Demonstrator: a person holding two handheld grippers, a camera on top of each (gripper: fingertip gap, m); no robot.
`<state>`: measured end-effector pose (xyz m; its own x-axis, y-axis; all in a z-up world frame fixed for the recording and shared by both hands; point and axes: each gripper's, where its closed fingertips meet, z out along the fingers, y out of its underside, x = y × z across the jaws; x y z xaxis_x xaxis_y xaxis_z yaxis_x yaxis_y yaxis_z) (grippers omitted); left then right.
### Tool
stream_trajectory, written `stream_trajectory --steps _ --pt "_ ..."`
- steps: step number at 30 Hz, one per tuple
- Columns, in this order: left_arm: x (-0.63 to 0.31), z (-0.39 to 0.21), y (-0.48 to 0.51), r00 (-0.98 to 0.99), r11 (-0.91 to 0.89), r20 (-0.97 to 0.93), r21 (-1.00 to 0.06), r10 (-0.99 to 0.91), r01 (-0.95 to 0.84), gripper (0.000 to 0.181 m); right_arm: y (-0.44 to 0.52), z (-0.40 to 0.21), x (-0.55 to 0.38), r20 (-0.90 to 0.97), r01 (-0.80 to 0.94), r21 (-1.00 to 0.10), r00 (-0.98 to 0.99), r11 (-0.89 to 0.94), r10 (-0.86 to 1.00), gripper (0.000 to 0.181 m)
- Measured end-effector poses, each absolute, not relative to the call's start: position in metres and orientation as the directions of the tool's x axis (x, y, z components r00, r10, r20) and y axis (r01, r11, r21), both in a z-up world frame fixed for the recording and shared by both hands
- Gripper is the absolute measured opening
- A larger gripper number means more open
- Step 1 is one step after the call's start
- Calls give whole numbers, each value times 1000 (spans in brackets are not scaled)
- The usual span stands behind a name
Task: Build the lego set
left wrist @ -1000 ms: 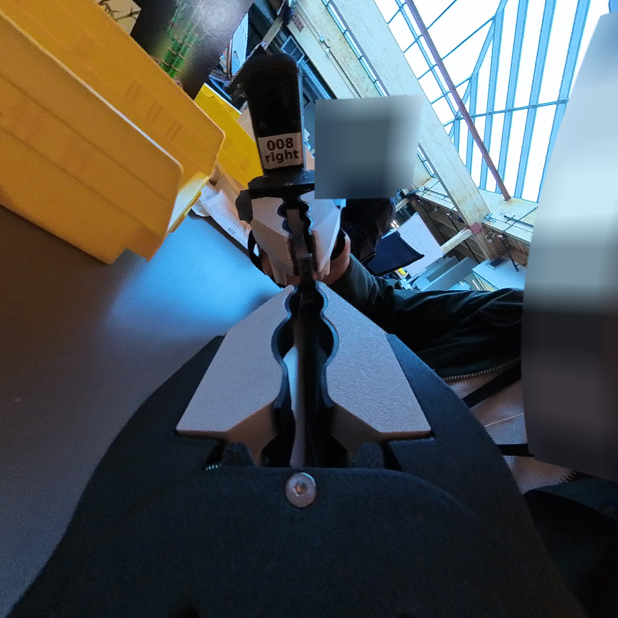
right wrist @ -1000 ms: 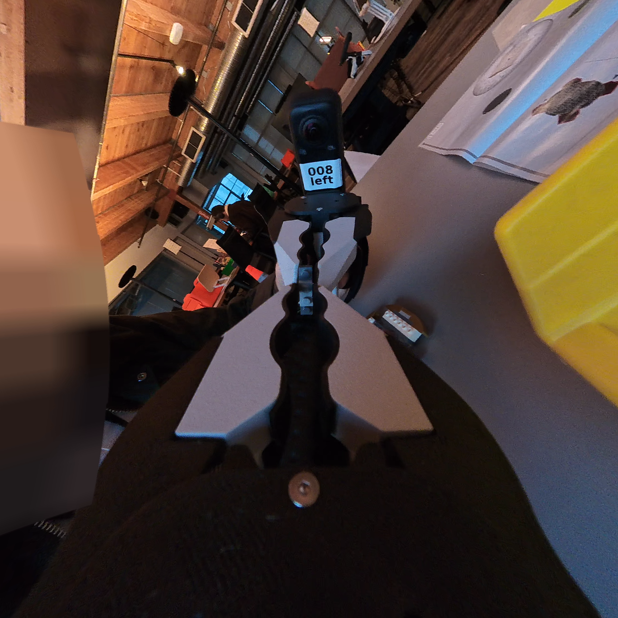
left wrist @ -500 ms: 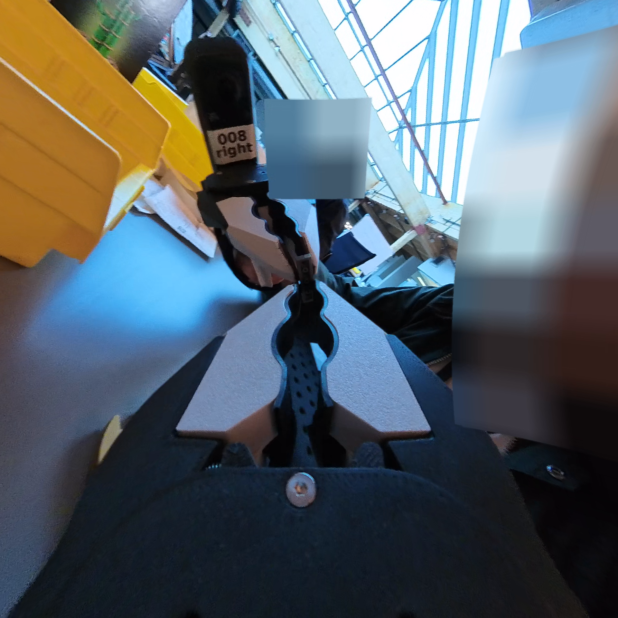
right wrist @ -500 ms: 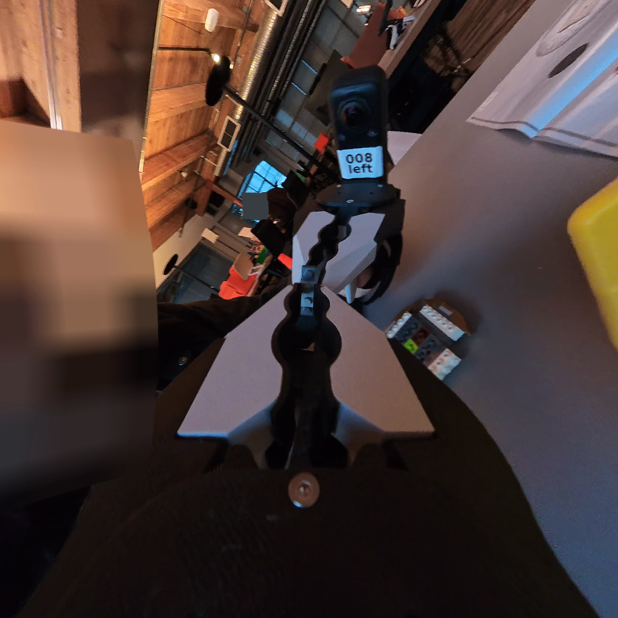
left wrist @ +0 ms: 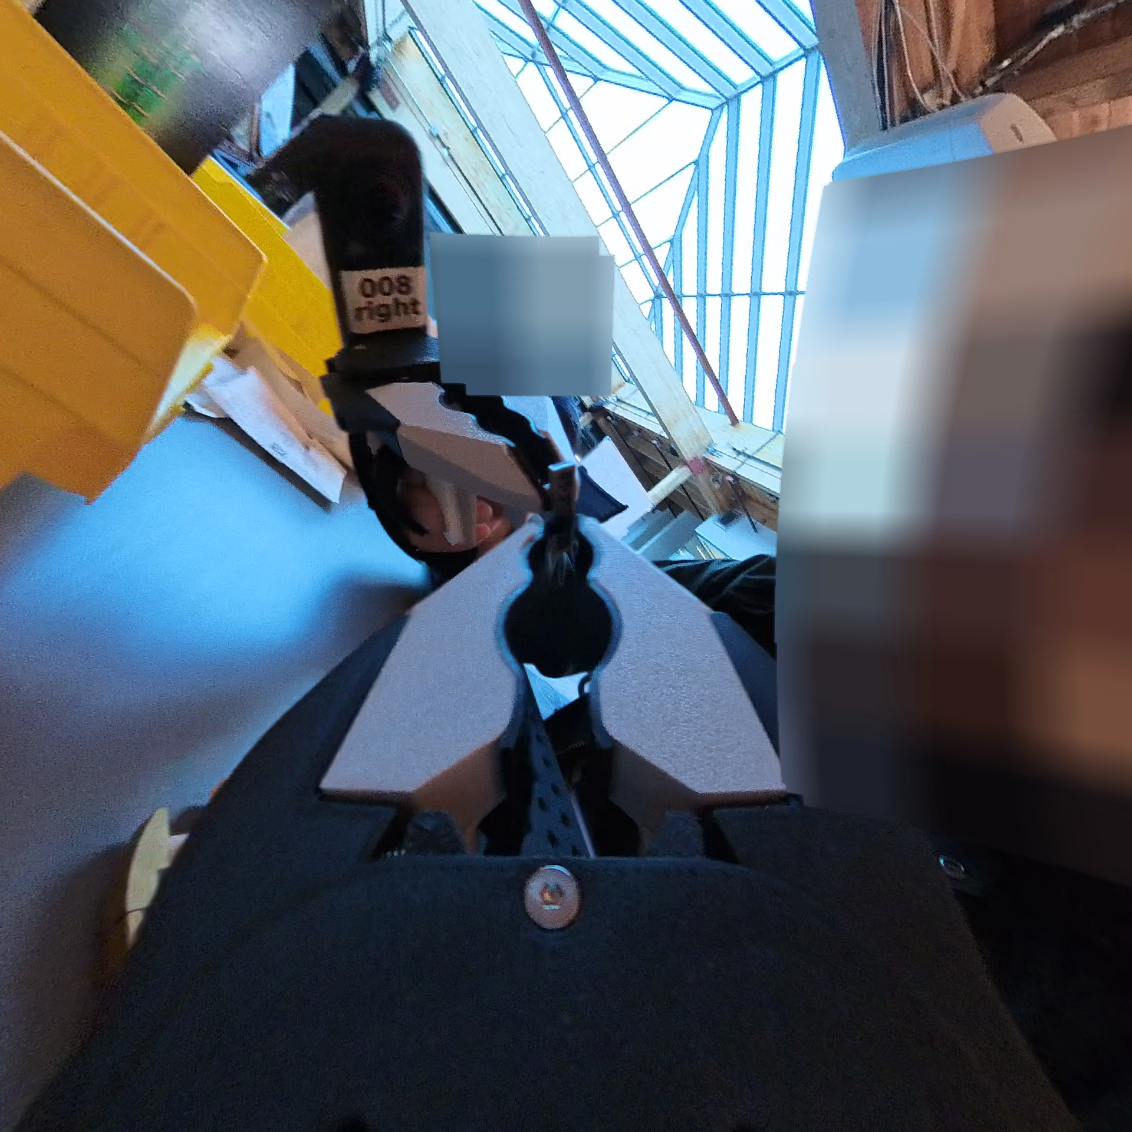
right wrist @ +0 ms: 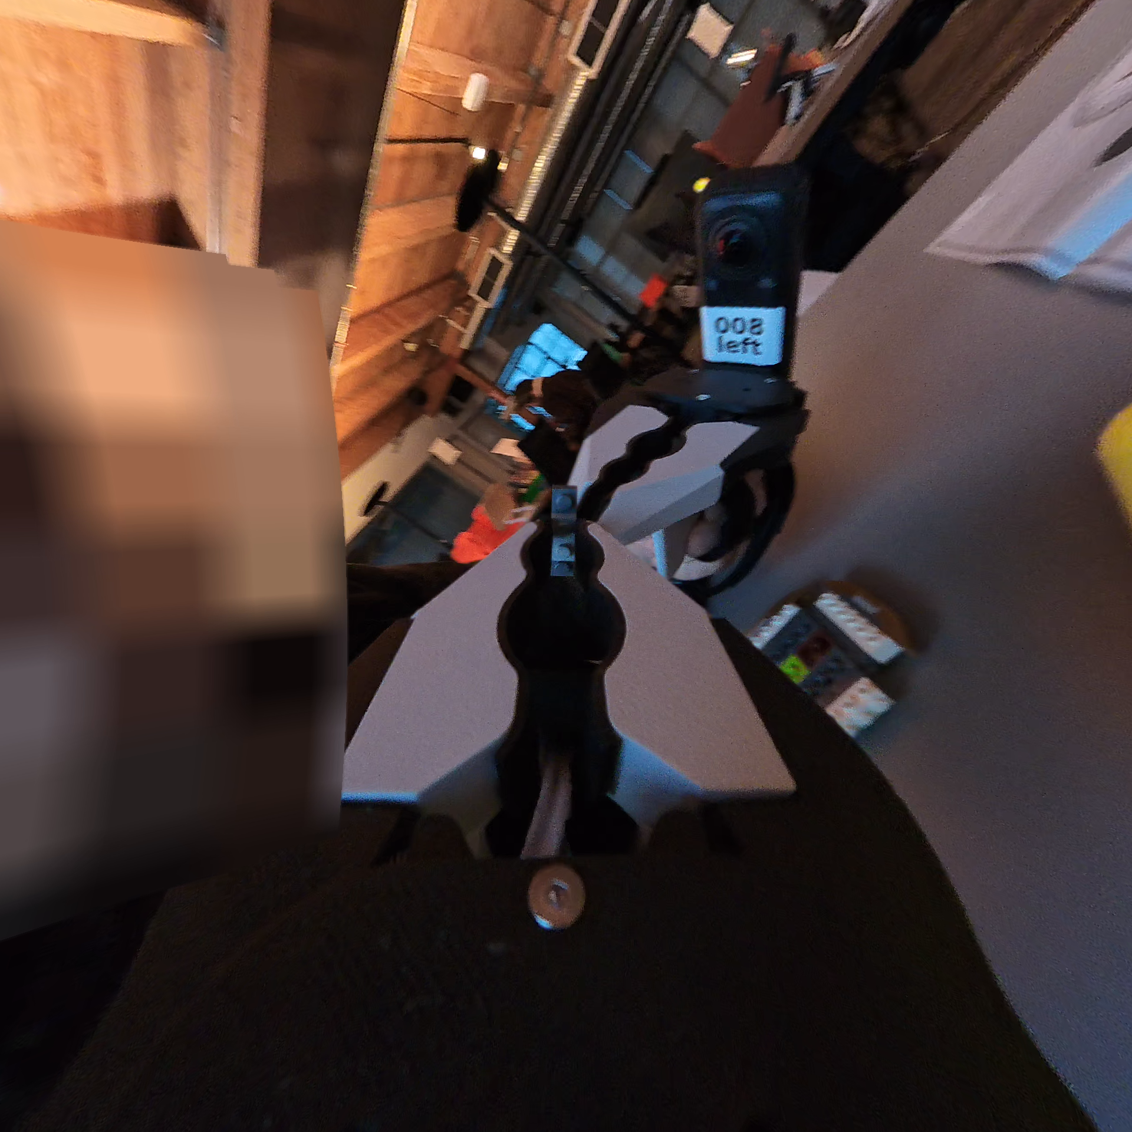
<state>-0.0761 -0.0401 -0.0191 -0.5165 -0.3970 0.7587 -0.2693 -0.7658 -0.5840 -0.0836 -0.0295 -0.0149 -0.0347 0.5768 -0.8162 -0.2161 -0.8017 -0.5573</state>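
While both grippers meet tip to tip above the grey table [right wrist: 980, 490], a small dark-grey studded lego piece [right wrist: 563, 533] sits pinched between them. The right gripper [right wrist: 562, 551] is clamped on its lower end; the left gripper [left wrist: 560, 539] grips a thin dark piece at its tip, and whether this is the same piece cannot be told. On the table just beside the left gripper rests a partly built round brown lego base with white, grey and lime bricks [right wrist: 827, 655]. Yellow plastic bins [left wrist: 92, 294] stand farther off, with white paper sheets [left wrist: 269, 416] beside them.
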Motion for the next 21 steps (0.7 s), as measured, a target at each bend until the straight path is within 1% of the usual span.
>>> stream_trajectory --steps 1,2,4,5,6,9,14,17,21 --pt "-74 -20 -37 -499 -777 770 -572 -397 -263 24 -25 -20 -82 -801 -211 -590 36 -779 597 5" --pt "-71 -23 -35 -477 -778 780 -569 -406 -268 30 -22 -27 -79 -778 -200 -627 112 -753 618 5" --pt "-67 -35 -33 -414 -741 772 -612 -483 -276 23 -17 -33 -77 -751 -193 -660 191 -726 632 5" --pt "-66 -41 -32 -377 -712 756 -644 -535 -281 14 -16 -34 -77 -750 -197 -661 200 -724 630 5" --pt "-64 -46 -31 -347 -682 735 -674 -582 -283 11 -14 -35 -77 -753 -205 -658 209 -725 624 5" --pt "-63 -50 -31 -312 -644 705 -709 -637 -288 6 -10 -41 -75 -757 -210 -652 241 -728 608 5" --pt "-68 -46 -39 -343 -631 703 -711 -623 -311 6 -15 -38 -79 -754 -188 -655 214 -732 621 5" --pt "-73 -35 -48 -424 -667 735 -669 -529 -328 5 -24 -28 -83 -771 -182 -637 130 -749 623 5" --pt "-77 -26 -55 -485 -676 734 -657 -475 -333 5 -32 -19 -85 -810 -195 -574 -10 -795 587 4"
